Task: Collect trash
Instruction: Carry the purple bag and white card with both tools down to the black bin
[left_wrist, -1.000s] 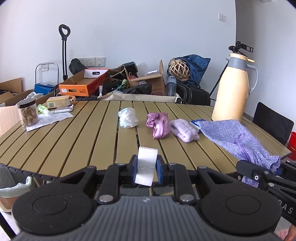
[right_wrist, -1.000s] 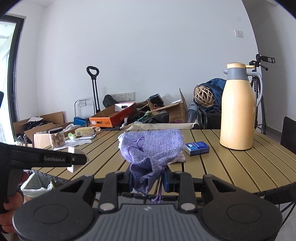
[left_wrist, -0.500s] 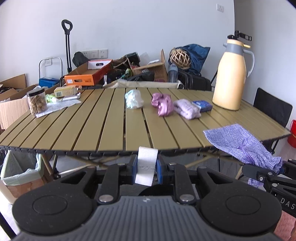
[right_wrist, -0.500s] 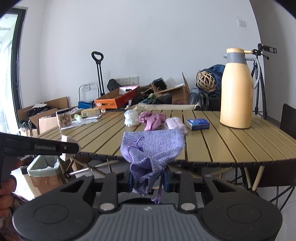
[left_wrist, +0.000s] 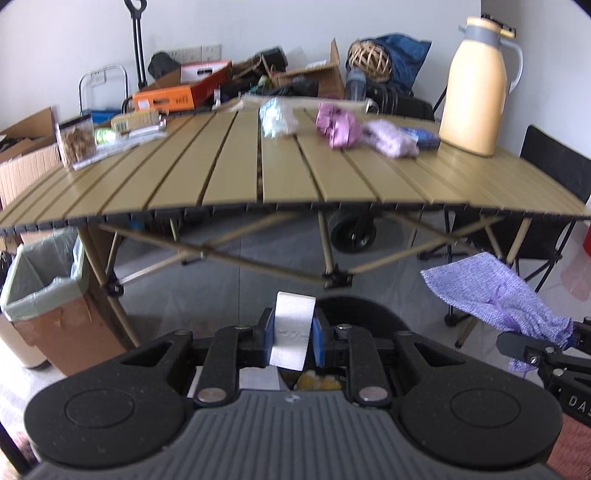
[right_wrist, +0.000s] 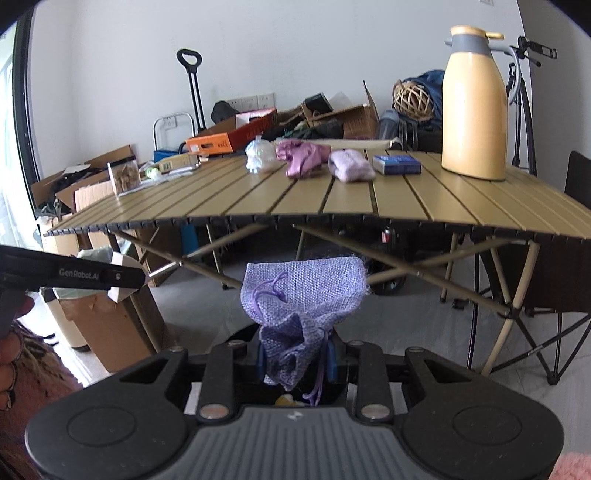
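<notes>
My left gripper (left_wrist: 293, 334) is shut on a small white folded paper (left_wrist: 291, 328), held below and in front of the slatted table (left_wrist: 229, 184). My right gripper (right_wrist: 295, 356) is shut on a purple drawstring pouch (right_wrist: 303, 295), which also shows at the right of the left wrist view as the pouch (left_wrist: 491, 291). On the table lie a white crumpled bag (right_wrist: 259, 154), a pink shiny wrapper (right_wrist: 301, 157), a lilac fuzzy item (right_wrist: 351, 166) and a blue box (right_wrist: 397, 164). A bin lined with a pale green bag (left_wrist: 40, 273) stands under the table's left end.
A tall yellow thermos (right_wrist: 474, 107) stands at the table's right. A snack jar (left_wrist: 75, 138) and papers sit at its left. Crossed table legs (left_wrist: 258, 254) and a folding chair (right_wrist: 554, 280) lie ahead. Boxes and bags crowd the back wall. A person's hand (right_wrist: 9, 350) shows at left.
Both grippers have sunk from table height to below the table edge and tilted downward, each keeping its hold. The bin and the table's legs have come into view.
</notes>
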